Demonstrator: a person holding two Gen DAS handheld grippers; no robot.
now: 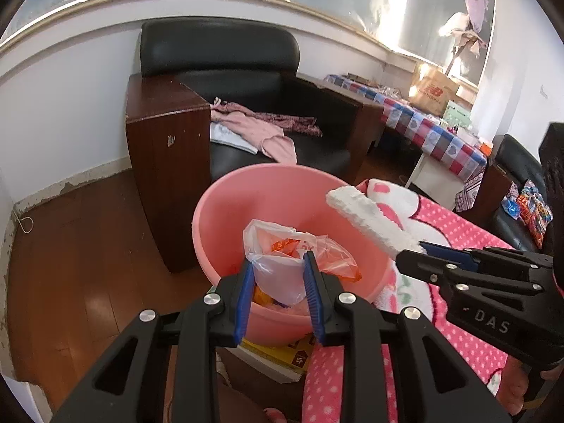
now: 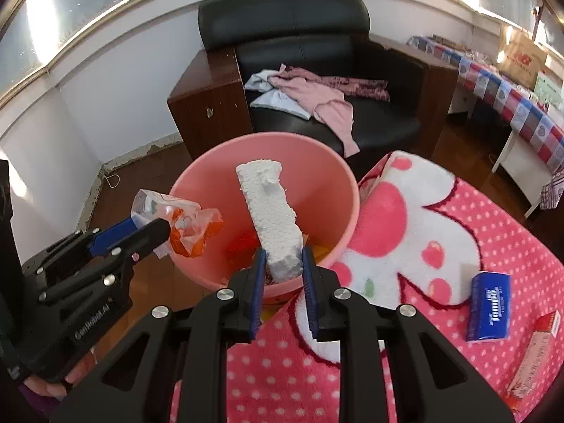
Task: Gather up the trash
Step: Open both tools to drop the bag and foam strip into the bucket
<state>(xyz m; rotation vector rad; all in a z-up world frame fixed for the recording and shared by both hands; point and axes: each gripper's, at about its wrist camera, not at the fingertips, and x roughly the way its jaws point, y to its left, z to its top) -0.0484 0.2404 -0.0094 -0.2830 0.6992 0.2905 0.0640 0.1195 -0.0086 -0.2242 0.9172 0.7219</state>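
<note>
We find both tools loaded and poised over the pink plastic basin (image 2: 268,190), which stands just off the near-left edge of the blanket-covered surface (image 2: 440,211).

The right tool (image 2: 282,261) is clamped on the near end of a white styrofoam block (image 2: 268,208). The block's long axis runs away from the tool, out over the basin's mouth and slightly upward, so its far end sits above the basin's interior while the gripped end is over the near rim.

The left tool (image 1: 278,275) is closed on a crumpled clear plastic bag with orange contents (image 1: 282,250). In the right wrist view the bag hangs at the basin's left rim, partly over the opening; we judge it less centred than the block.

Inside the basin some orange and red scraps (image 2: 243,243) already lie at the bottom. Room above the basin is open; the two tools stand apart, left and right, with no contact between them.

In our judgement a release now would drop the block inside, though its length could leave it leaning on the rim. On the blanket to the right, a blue tissue pack (image 2: 490,306) and a red-and-white carton (image 2: 535,356) remain uncollected, nearer the right tool.
</note>
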